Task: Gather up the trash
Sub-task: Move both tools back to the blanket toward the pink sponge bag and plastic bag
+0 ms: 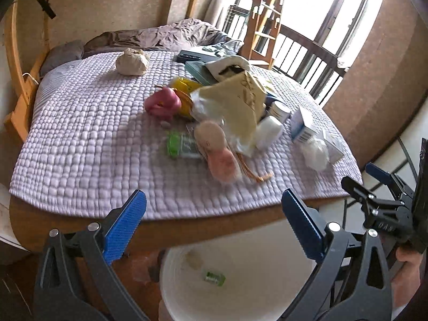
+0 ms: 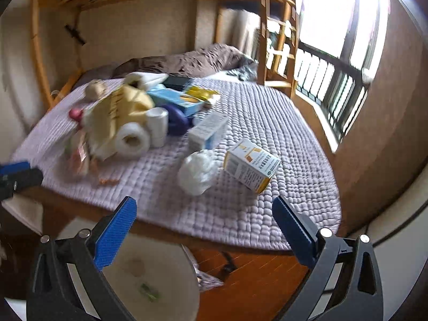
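Note:
My left gripper (image 1: 214, 195) is open and empty above a white bin (image 1: 267, 281) at the foot of the bed. A green wrapper (image 1: 214, 278) lies inside the bin. My right gripper (image 2: 204, 200) is open and empty too, over the same bin (image 2: 171, 281) and the bed's edge. Trash lies on the quilted bed cover (image 1: 80, 147): a green wrapper (image 1: 179, 144), a yellow paper bag (image 1: 235, 101), a crumpled white wad (image 2: 198, 171), a white and orange box (image 2: 251, 165) and paper rolls (image 2: 133, 139).
A crumpled beige ball (image 1: 132, 61) and a pink object (image 1: 163, 104) lie further up the bed. Dark bedding (image 1: 165, 37) is heaped at the head. A wooden ladder (image 1: 264, 18) and a railing (image 1: 307, 56) stand to the right. Crumpled clear plastic (image 2: 208, 278) lies on the wooden floor.

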`<state>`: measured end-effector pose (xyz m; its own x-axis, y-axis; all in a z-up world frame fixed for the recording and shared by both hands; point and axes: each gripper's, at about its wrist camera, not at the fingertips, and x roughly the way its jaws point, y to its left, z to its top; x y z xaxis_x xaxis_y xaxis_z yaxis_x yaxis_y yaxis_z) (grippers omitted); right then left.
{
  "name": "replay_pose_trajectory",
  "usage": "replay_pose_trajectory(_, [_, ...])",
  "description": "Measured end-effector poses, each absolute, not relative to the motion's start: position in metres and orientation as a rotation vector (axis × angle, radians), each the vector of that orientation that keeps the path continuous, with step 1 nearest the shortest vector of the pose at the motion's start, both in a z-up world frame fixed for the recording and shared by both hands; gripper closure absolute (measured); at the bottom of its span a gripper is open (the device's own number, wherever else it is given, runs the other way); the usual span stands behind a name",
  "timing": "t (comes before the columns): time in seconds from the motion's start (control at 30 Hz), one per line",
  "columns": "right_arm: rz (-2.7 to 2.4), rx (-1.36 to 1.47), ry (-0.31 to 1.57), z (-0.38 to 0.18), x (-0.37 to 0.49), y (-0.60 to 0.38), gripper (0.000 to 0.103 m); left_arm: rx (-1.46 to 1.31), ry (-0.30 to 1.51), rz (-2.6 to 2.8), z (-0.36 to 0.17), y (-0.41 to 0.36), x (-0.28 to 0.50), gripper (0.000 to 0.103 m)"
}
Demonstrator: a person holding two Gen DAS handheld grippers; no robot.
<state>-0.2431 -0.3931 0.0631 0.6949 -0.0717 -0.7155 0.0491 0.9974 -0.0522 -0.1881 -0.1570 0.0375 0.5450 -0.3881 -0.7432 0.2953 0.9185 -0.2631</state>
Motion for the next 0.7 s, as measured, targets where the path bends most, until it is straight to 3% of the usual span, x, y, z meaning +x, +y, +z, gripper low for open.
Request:
replay_pose_trajectory(0.2, [-0.013,0.092,0.839,0.052,-0.213,-0.405,0.004,-0.016,0.883,-0.374,0.029,-0.172,-0.172,0.001])
replay_pose_trajectory(0.7, [0.029,0.088,0.886,0.030,-0.181,-0.384,0.010,0.115,0.847,-0.398,0.018,-0.192,-0.147,0.001])
